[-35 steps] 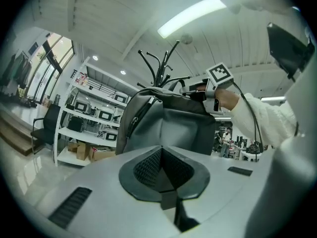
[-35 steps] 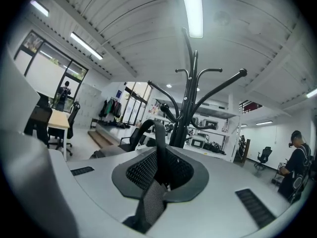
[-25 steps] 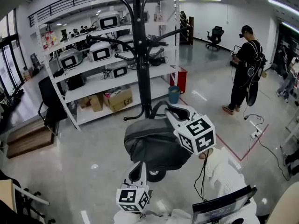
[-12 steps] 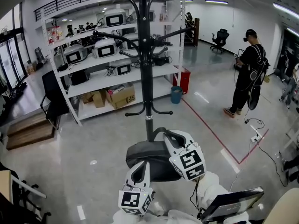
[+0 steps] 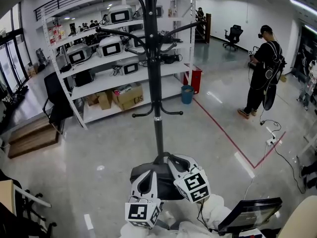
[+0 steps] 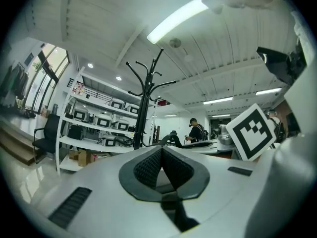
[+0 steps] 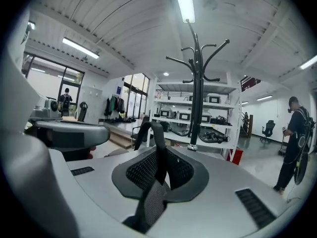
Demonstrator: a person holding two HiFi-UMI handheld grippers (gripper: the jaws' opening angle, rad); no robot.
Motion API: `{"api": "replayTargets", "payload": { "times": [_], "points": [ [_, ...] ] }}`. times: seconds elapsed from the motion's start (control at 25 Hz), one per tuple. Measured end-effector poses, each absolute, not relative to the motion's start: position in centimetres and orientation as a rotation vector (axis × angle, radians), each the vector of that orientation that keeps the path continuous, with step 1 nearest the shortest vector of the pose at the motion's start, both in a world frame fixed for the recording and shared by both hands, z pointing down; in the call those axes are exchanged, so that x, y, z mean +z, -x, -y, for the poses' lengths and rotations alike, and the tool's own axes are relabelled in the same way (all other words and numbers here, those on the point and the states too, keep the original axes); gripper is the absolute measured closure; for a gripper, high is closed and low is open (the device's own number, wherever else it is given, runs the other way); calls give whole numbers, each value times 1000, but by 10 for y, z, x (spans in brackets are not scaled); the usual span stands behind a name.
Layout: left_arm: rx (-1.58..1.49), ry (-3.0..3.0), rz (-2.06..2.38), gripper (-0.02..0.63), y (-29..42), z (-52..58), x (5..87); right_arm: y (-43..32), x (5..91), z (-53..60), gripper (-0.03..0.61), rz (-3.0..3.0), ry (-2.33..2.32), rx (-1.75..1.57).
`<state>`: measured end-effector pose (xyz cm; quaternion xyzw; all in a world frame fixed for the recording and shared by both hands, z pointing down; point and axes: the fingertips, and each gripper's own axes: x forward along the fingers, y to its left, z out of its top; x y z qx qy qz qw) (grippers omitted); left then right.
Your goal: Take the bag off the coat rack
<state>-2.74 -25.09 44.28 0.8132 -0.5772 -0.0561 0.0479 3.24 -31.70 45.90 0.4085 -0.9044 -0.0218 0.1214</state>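
Low in front of us, before the foot of the pole, hangs the dark bag point(image 5: 157, 181), well below every hook; its black strap point(image 7: 156, 140) runs up between the jaws of the right gripper point(image 7: 159, 155), which pinch it firmly. The left gripper point(image 6: 161, 155) sits just beside the bag on our left, its pads pressed together with nothing between them. We judge the lifting-off step done, since no part of the bag touches the coat rack point(image 5: 154, 83); what remains is to draw the load clear of the pole and bring it to rest. That calls for a steady pinch on the strap, because the soft bag hangs from one narrow band and may swing or slip; the left gripper is free to steady it from below. Under it lies a pale, glossy floor point(image 5: 99, 148), marked by a red line point(image 5: 223, 133). Beyond stand white shelves point(image 5: 99, 81) stacked with equipment and cardboard boxes, a blue bin point(image 5: 186, 94), and a person point(image 5: 262, 73) off to the right.
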Motion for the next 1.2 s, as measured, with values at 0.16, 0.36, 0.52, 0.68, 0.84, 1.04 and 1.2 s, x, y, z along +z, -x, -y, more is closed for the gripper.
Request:
{"api": "replayTargets", "payload": {
  "times": [0.16,0.36,0.52,0.68,0.84,1.04,1.2],
  "points": [
    [-197,-2461,1782,613,35,246,441,-31,461,311,531,2644,-1214,-54],
    [-211,-2474,1775,612,42,243,437,-23,461,300,531,2630,-1234,-54],
    [-236,-2505,1756,612,48,240,428,-18,461,283,531,2619,-1290,-29],
    [-259,-2533,1736,612,56,232,419,-19,460,268,531,2614,-1361,20],
    [-242,-2532,1704,612,58,226,428,-19,470,258,531,2593,-1394,78],
    [-228,-2512,1699,612,61,221,434,-14,477,244,531,2578,-1376,78],
    [-221,-2493,1712,612,66,225,436,-5,476,240,531,2581,-1330,23]
  ]
}}
